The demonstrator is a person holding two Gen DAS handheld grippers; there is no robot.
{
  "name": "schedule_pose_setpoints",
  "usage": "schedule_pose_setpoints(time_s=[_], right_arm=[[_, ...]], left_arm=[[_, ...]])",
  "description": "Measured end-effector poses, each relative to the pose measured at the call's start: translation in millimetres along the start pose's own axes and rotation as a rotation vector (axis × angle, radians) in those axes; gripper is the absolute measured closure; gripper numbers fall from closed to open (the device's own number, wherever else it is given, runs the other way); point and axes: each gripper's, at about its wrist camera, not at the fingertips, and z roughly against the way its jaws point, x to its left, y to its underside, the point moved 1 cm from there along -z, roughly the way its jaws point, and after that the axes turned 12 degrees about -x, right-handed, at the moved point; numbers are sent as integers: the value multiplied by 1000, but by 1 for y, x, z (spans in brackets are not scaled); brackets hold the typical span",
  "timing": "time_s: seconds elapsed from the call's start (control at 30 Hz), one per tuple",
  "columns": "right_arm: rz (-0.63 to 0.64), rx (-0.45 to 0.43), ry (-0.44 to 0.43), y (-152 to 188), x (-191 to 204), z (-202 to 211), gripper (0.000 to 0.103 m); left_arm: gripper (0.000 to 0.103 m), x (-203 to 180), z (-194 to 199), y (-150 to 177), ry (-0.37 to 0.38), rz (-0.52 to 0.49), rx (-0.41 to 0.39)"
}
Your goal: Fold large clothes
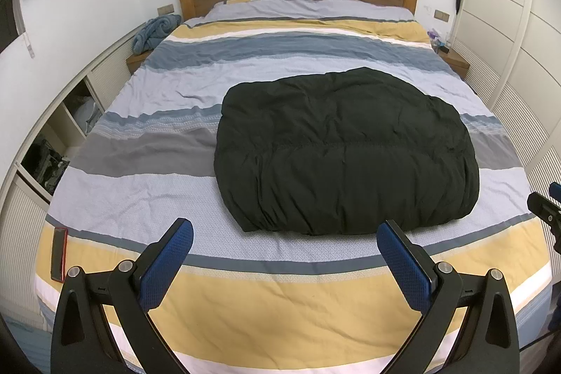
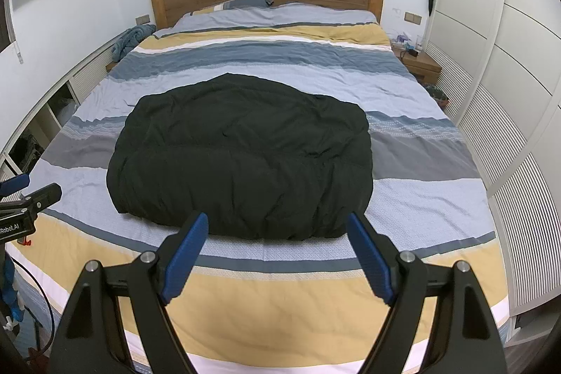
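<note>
A dark folded garment [image 1: 347, 153] is lying as a puffy bundle on the striped bedcover [image 1: 147, 198], toward the foot edge of the bed and nearer its right side. The left gripper [image 1: 284, 235] and the right gripper [image 2: 277, 228] are hovering over the foot edge, both with jaws spread wide and nothing between them. Only the left wrist view is showing a red-edged dark phone [image 1: 58, 255] near the bed's left foot corner; only the right wrist view is showing the louvred wardrobe doors [image 2: 519, 198] along the right side.
</note>
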Motion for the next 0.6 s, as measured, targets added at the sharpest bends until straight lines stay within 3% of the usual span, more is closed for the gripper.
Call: schedule_pose_setpoints(time_s=[0.6], right_arm=[[-2, 4, -1, 3, -1, -1, 22]], left_arm=[[0, -2, 1, 1, -10, -7, -9]])
